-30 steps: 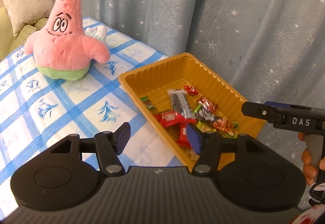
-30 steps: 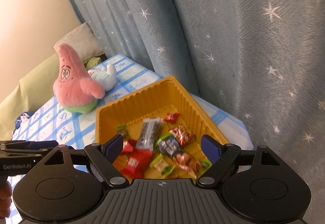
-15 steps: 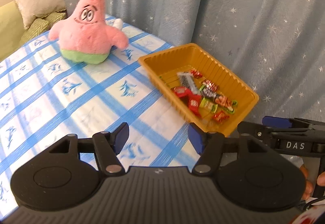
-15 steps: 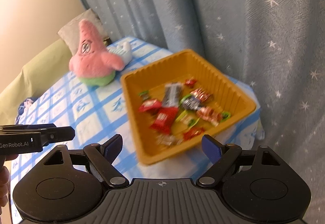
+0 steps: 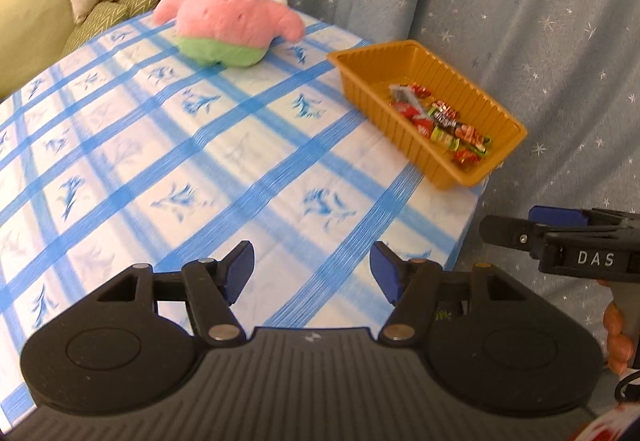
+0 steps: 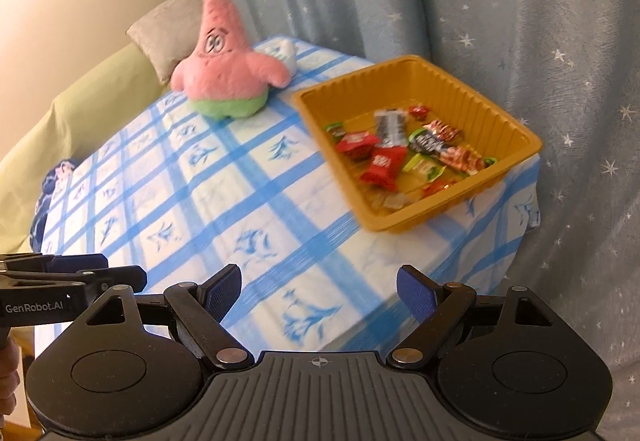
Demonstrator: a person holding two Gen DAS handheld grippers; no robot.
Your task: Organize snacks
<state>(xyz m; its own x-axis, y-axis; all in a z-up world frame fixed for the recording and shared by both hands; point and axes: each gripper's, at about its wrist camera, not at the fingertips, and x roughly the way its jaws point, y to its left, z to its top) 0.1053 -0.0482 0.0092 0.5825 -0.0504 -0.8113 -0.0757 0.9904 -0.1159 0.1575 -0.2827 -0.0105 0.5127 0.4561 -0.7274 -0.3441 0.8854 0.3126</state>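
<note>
Basically the desk (image 5: 168, 145) with its blue-check cloth fills most of both views, bare except at the far end. Pink star plush (image 6: 224, 69) sits at the far edge, well apart from both tools. Orange tray (image 6: 516, 129) sits on the desk's right corner, near the edge by the starry curtain (image 6: 520, 21); one corner looks close to overhanging, hard to be sure. Snacks (image 6: 400, 153) all lie loose in the tray, piled toward its near half, none on the cloth.

Left tool (image 5: 311, 268): spread, nothing between the pads, hanging over the near desk edge. Right tool (image 6: 318, 291): spread too, empty, beside the left one, both well apart from the tray.

Risks, as a judgement: any nudge on the tray from a returning tool could push it off the corner, since it sits so near the edge. Slick small wrappers could slip a pinch or come up two at once. Cloth could drag and shift the tray.
</note>
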